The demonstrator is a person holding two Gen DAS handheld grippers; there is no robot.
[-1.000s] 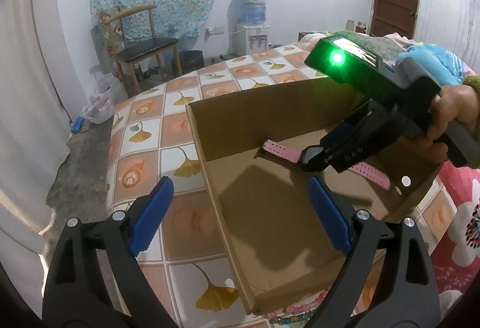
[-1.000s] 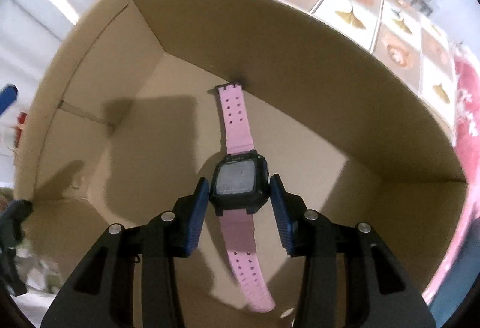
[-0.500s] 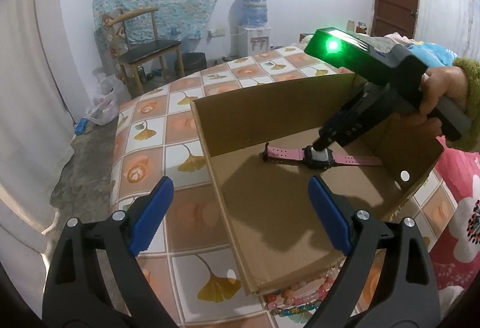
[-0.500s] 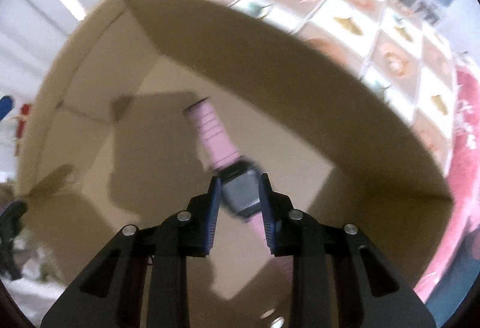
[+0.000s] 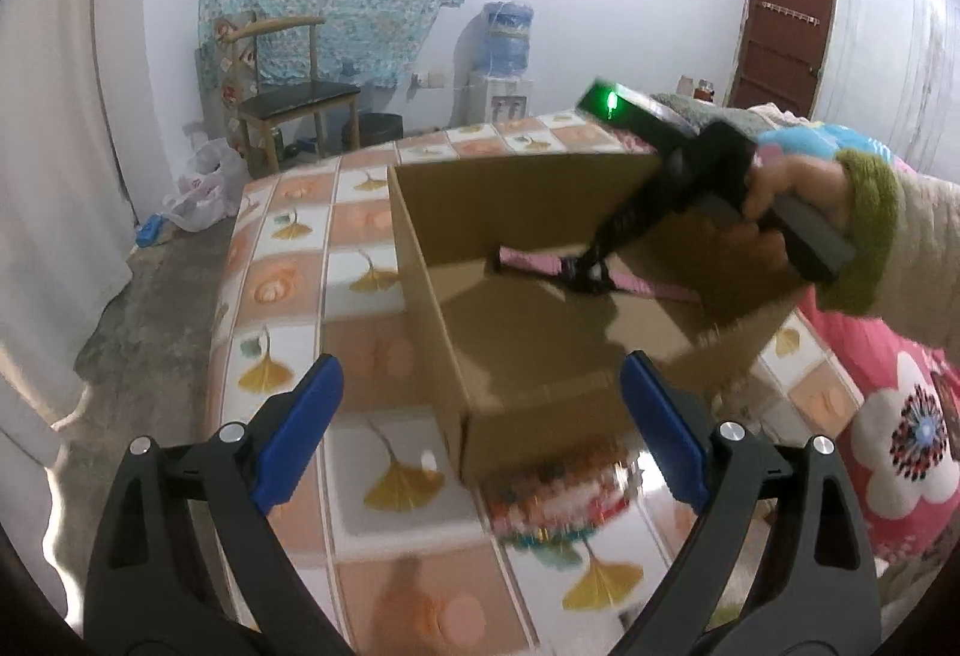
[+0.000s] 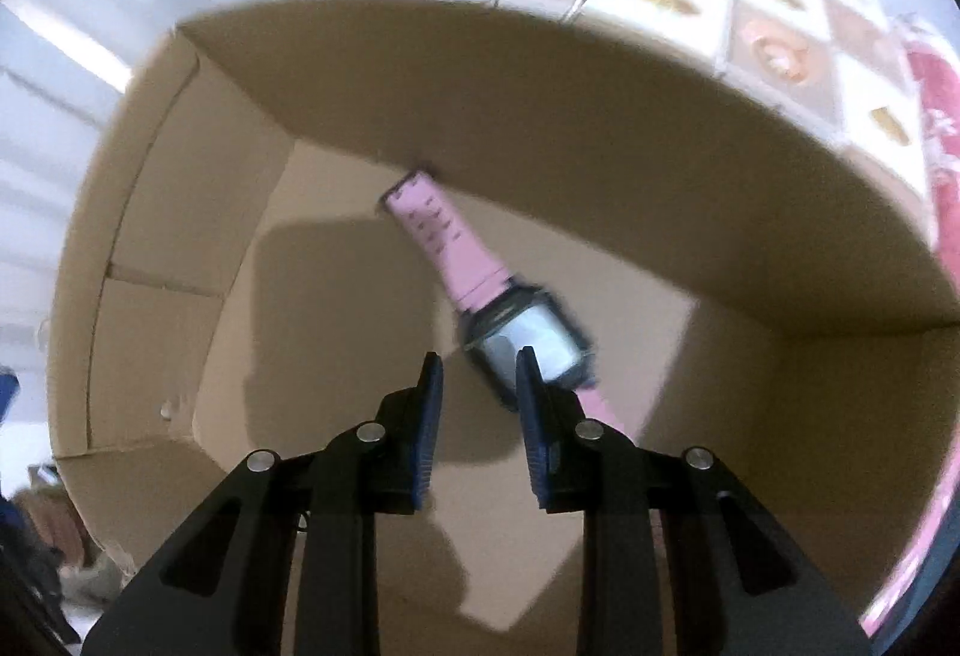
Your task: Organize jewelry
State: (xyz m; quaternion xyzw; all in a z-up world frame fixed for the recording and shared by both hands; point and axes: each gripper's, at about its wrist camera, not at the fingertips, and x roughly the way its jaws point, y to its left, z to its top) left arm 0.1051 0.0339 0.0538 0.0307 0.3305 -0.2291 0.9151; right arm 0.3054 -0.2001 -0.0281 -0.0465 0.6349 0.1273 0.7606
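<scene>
In the box point(image 6: 600, 188), watch point(image 6: 531, 341) at one o'clock of right gripper point(image 6: 478, 359): just narrowed, pinching nothing. Lift straight out. Left gripper point(image 5: 480, 365) spread wide.

right tool point(image 6: 478, 371) narrowed, watch point(image 6: 528, 341) skewed

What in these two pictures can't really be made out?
- Beaded jewelry on the table in front of the cardboard box, left wrist view: motion blur smears it, so the pieces can't be told apart.
- Watch screen, right wrist view: blurred and glaring, nothing readable.
- Watch's near strap end, right wrist view: hidden behind the right tongs.
- Watch body, left wrist view: covered by the right tongs' tips.
</scene>
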